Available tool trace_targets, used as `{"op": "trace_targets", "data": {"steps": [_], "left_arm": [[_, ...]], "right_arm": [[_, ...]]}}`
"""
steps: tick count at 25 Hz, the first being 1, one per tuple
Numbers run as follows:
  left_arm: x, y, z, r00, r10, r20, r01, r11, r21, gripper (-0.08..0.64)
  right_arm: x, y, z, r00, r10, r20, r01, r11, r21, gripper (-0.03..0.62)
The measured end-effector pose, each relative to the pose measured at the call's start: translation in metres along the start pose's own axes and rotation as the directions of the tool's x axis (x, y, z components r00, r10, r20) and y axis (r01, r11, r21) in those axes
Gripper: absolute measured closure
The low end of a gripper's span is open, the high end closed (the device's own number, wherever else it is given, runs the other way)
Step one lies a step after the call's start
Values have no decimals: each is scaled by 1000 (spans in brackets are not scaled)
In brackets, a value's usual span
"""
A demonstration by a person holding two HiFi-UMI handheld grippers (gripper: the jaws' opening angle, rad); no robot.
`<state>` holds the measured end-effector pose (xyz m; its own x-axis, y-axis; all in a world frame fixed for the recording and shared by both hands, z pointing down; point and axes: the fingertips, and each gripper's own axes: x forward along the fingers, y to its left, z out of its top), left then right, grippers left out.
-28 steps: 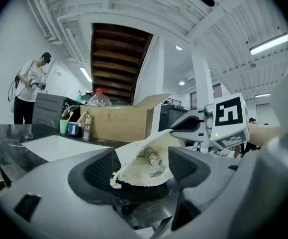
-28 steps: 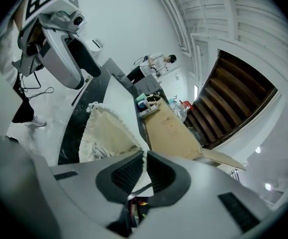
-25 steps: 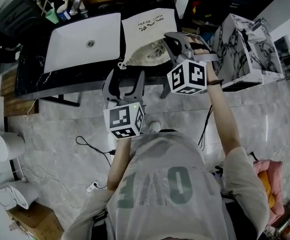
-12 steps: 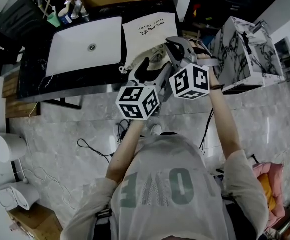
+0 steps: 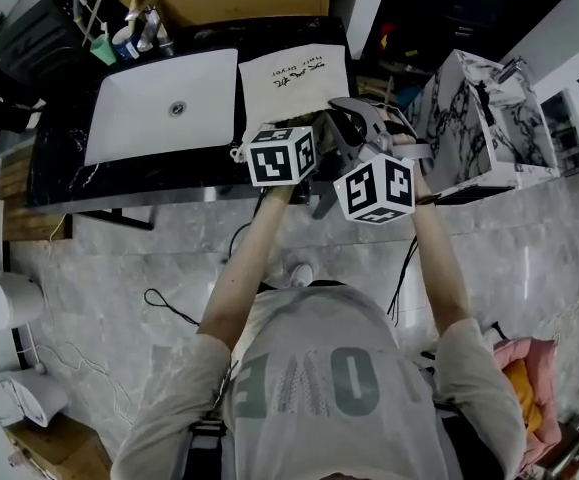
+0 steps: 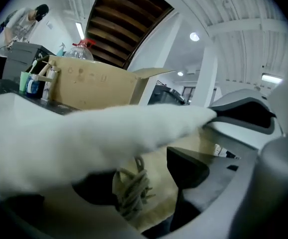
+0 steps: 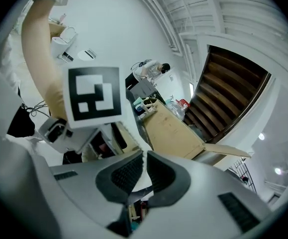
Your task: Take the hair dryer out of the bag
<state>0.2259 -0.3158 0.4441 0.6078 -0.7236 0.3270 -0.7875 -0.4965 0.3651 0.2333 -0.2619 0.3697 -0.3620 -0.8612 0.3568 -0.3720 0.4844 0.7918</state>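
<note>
Your right gripper (image 7: 144, 156) has its jaws clamped on the white edge of the bag (image 5: 294, 73). Your left gripper (image 6: 140, 179) has its jaws apart around the cord (image 6: 132, 190). The bag lies on the counter (image 5: 69, 173) beside the sink (image 5: 159, 103). The hair dryer is hidden.

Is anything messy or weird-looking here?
Nothing looks spilled or broken. The cream bag on the counter is scrunched at its mouth, where the right gripper has its jaws shut on the fabric. The bunched drawstring sits between the left gripper's open jaws. Loose cables trail across the floor.
</note>
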Motion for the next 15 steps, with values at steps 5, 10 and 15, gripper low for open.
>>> {"op": "trace_targets", "data": {"steps": [5, 10, 15], "left_arm": [[29, 23, 4, 995, 82, -62, -83, 997, -11, 239], [48, 30, -11, 975, 130, -180, -127, 991, 29, 239], [63, 32, -29, 947, 129, -295, -122, 992, 43, 239]], "right_arm": [[1, 2, -5, 1000, 6, -6, -6, 1000, 24, 543], [1, 6, -14, 1000, 9, -25, -8, 999, 40, 543], [4, 12, -24, 999, 16, -52, -15, 999, 32, 543]]}}
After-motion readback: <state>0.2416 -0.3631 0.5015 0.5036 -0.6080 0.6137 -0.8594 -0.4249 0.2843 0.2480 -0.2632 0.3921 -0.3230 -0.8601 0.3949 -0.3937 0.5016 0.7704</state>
